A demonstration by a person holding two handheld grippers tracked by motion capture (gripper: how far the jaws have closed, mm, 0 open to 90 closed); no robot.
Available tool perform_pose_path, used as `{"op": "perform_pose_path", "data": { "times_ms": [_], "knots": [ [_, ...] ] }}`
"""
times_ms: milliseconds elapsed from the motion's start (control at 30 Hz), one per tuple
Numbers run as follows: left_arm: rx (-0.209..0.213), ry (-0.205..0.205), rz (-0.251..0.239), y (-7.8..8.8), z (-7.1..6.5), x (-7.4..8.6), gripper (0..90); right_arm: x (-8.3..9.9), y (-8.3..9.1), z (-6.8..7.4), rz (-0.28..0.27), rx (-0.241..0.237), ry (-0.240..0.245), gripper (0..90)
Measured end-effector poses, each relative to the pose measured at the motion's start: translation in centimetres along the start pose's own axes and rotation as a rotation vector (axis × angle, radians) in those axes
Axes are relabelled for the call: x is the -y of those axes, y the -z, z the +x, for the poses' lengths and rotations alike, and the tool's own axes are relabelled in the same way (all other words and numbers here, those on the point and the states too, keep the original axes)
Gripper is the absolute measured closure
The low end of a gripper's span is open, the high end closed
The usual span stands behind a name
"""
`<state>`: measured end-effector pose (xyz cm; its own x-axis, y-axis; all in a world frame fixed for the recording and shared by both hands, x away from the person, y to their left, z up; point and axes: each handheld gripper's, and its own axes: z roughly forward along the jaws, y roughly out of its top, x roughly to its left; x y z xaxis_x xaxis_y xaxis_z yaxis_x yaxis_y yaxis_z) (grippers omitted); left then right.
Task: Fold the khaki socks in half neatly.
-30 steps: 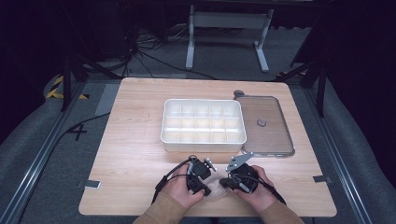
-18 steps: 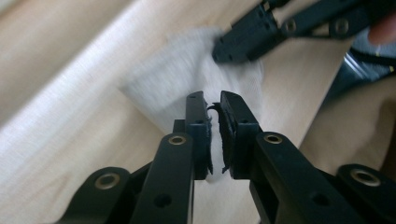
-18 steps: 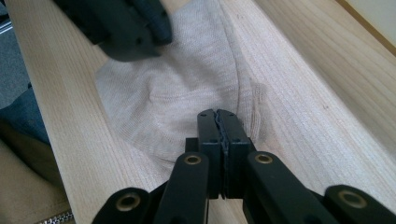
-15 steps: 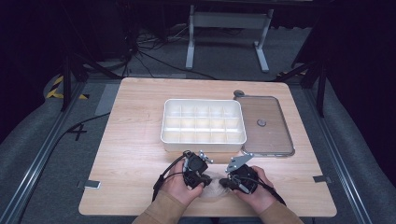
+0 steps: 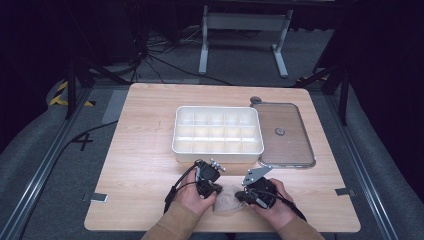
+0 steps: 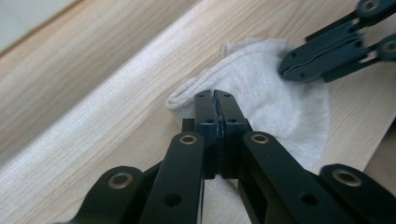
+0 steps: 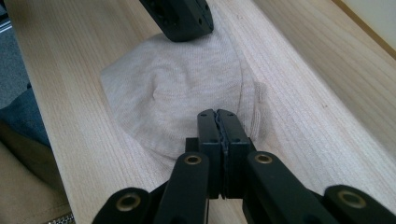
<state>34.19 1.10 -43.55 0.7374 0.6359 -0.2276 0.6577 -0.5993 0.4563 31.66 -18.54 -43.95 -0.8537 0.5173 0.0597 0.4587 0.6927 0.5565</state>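
Nearest to me, at the front edge of the table (image 5: 150,200), a small pale sock (image 5: 227,202) lies between my two hands. My left gripper (image 6: 215,109) has just clamped down: in its own view the jaws meet flush on the sock's folded edge, with the knit bunched up right at the tips. My right gripper (image 7: 218,128) is clenched too, its jaws pressed together on the opposite edge of the sock (I can see a thin line of fabric between the pads). Each gripper shows in the other's view, at the far side of the sock, so the two pinch it from opposite ends while it rests flat on the wood.

Further out, at the middle of the table, stands a white tray (image 5: 218,148) divided into many small compartments. Just right of it, touching or nearly so, lies a clear lid (image 5: 295,145) with a small knob at its centre. Beyond the table is dark floor with cables and a grey stand (image 5: 245,22).
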Motion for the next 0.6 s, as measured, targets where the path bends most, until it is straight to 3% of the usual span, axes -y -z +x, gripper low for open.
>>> {"op": "perform_pose_path", "data": {
  "times_ms": [200, 400, 600],
  "knots": [
    [0.006, 0.017, 0.018, -0.3, 0.2, 0.1, 89.6, 0.0, 0.3, -0.1, 0.008, -0.011, -0.007, 89.7],
    [0.003, 0.012, 0.006, -0.2, 0.2, 0.2, 88.8, -0.1, 0.8, -0.1, 0.018, -0.009, -0.007, 89.7],
    [-0.002, 0.006, 0.003, -0.1, 0.1, 0.2, 88.0, -0.7, 2.2, 1.1, -0.037, -0.005, 0.024, 89.7]
  ]
}}
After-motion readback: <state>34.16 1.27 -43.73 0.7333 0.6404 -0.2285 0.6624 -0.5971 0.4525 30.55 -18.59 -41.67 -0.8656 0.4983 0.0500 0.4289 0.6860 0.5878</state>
